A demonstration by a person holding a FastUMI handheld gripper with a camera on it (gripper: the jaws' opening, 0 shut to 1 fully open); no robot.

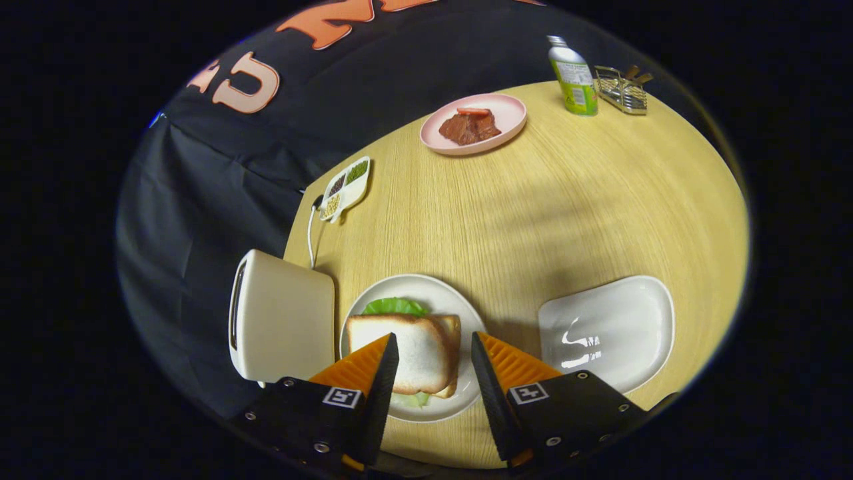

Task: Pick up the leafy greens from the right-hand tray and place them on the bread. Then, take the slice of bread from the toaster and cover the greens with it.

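Two bread slices (pixel 406 357) sandwich the leafy greens (pixel 393 307) on the round plate (pixel 426 287), just ahead of the claw (pixel 434 363), spread and holding nothing. Risk: a low finger could nudge the offset top slice sideways.

the round plate (pixel 460 393) lies near, with bread (pixel 406 353) stacked on greens (pixel 393 307) on it. the toaster (pixel 283 323) stands just left of it, a tray (pixel 606 330) to its right. far beyond lie a dish (pixel 510 127), a bottle (pixel 573 77) and a rack (pixel 622 90).
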